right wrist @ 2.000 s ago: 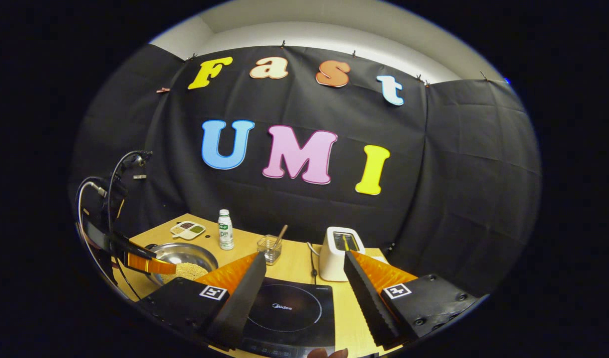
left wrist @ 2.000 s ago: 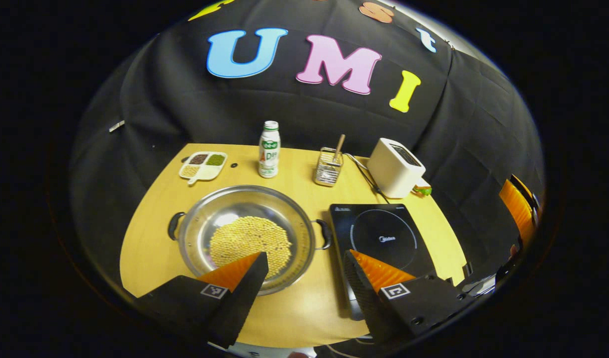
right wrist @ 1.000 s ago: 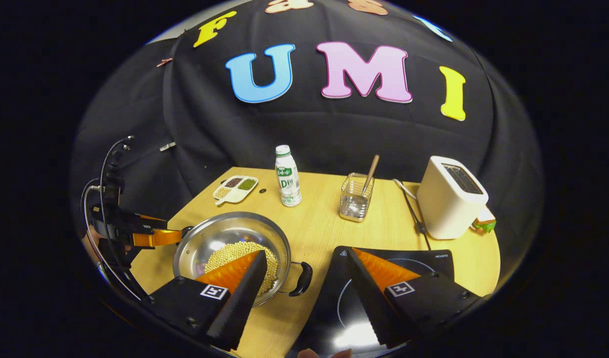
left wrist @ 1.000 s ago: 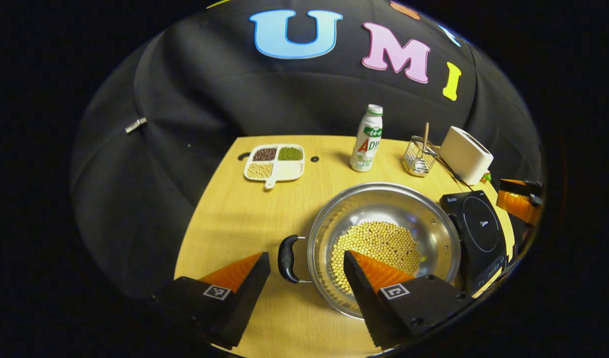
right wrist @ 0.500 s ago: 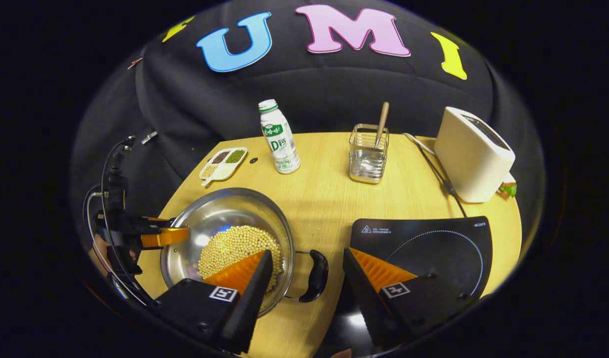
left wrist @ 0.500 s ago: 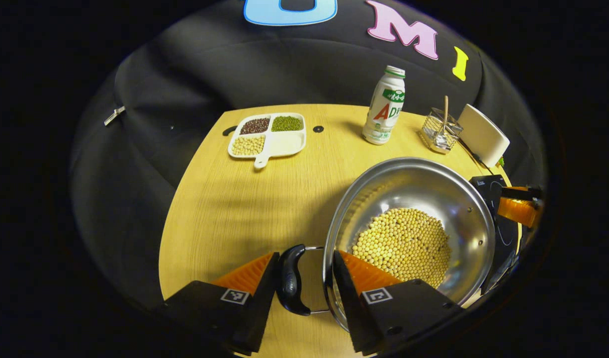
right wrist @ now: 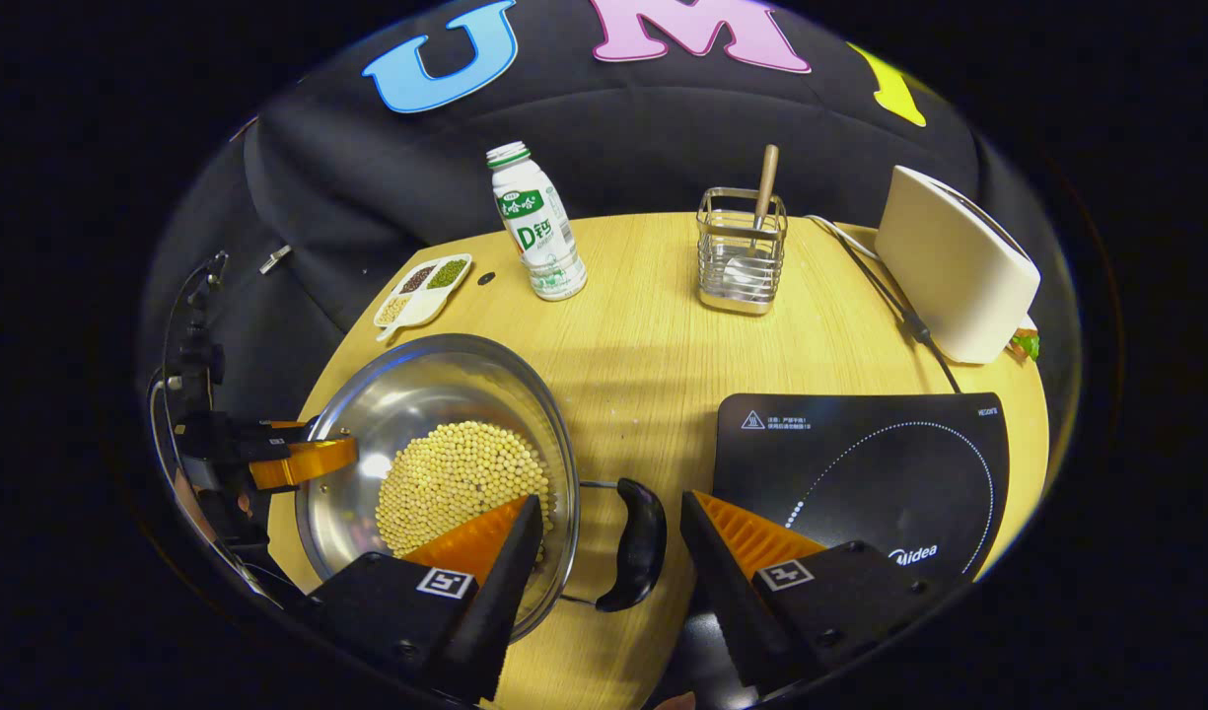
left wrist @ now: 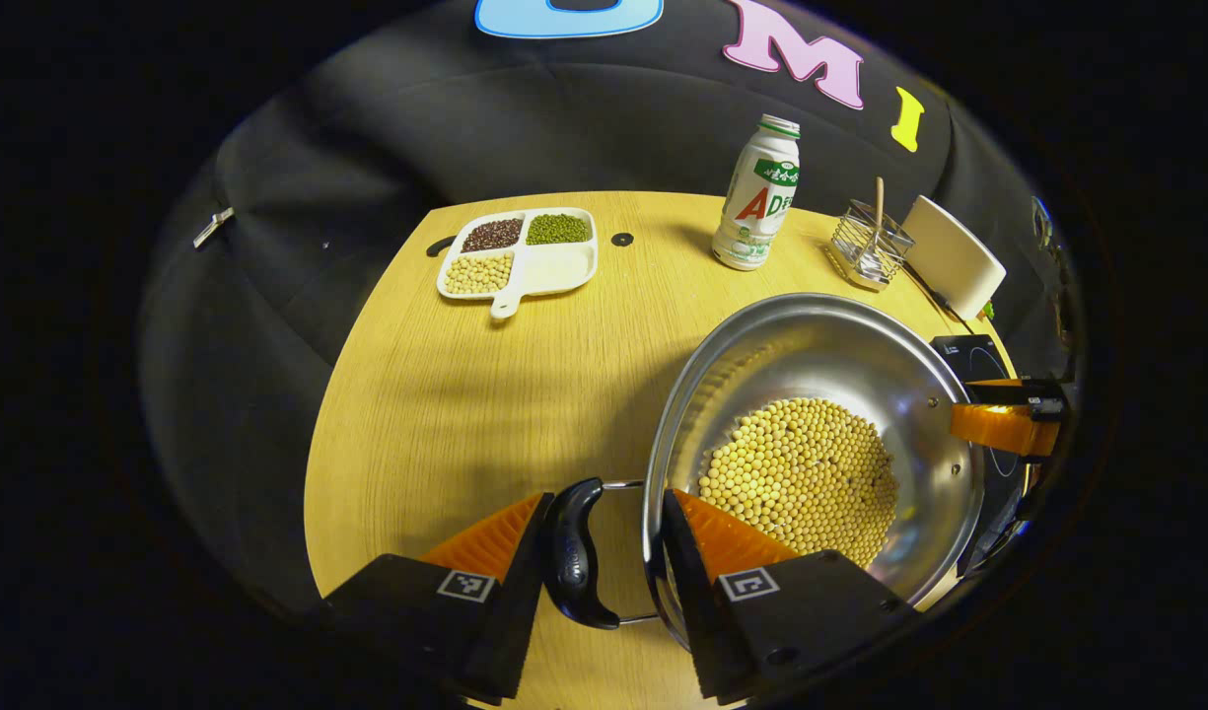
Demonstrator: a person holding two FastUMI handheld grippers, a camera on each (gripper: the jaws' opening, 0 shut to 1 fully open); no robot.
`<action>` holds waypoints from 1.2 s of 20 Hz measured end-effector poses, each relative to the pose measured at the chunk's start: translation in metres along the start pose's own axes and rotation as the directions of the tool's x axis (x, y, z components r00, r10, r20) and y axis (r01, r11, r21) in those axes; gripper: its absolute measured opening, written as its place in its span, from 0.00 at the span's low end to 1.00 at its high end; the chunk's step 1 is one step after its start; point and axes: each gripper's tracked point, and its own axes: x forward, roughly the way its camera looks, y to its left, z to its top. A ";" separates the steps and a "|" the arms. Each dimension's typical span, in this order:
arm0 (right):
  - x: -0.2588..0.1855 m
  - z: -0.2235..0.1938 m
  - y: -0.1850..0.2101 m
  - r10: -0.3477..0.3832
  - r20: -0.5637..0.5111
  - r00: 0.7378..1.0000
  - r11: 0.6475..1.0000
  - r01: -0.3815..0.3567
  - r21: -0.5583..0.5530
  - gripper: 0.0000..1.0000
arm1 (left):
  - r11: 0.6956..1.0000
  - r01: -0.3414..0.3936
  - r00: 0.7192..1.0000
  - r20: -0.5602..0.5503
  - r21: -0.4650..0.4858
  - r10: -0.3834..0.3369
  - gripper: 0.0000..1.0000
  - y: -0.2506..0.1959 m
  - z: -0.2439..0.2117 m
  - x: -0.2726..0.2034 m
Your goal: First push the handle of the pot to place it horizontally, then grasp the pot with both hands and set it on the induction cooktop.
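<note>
A steel pot (left wrist: 811,340) holding soybeans (left wrist: 801,473) stands on the wooden table (left wrist: 446,394), its two black handles pointing left and right. My left gripper (left wrist: 601,505) is open and straddles the pot's left handle (left wrist: 574,562); one finger reaches over the rim. In the right gripper view the pot (right wrist: 406,394) sits at the left, and my right gripper (right wrist: 608,501) is open around the right handle (right wrist: 638,542). The black induction cooktop (right wrist: 860,463) lies just right of that handle. Each gripper also appears across the pot from the other: the right gripper (left wrist: 1003,419) and the left gripper (right wrist: 298,459).
At the back of the table stand a white bottle (right wrist: 534,222), a wire holder with a wooden utensil (right wrist: 742,247) and a white toaster (right wrist: 959,266) with its cable. A divided dish of beans (left wrist: 520,251) lies at the far left. Black cloth surrounds the table.
Both grippers have come down and in toward the pot. Each now has a pot handle between its open fingers. The pot itself has not shifted.
</note>
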 end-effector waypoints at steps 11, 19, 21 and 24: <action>0.005 -0.007 0.003 -0.047 -0.043 0.998 0.999 0.046 -0.014 0.52 | 0.998 -0.023 1.000 0.014 -0.064 0.024 0.59 -0.003 -0.006 -0.014; -0.075 -0.010 -0.017 -0.053 -0.046 0.998 0.998 0.054 0.019 0.48 | 1.000 -0.012 1.000 0.015 -0.025 0.012 0.59 -0.046 0.001 -0.083; -0.094 -0.009 -0.030 -0.055 -0.038 0.998 0.998 0.056 0.036 0.52 | 1.000 -0.005 1.000 0.023 -0.005 0.005 0.59 -0.063 0.006 -0.096; -0.119 -0.008 -0.058 -0.074 -0.015 0.997 0.996 0.074 0.056 0.52 | 1.000 0.013 0.999 0.036 0.026 -0.014 0.59 -0.094 0.015 -0.107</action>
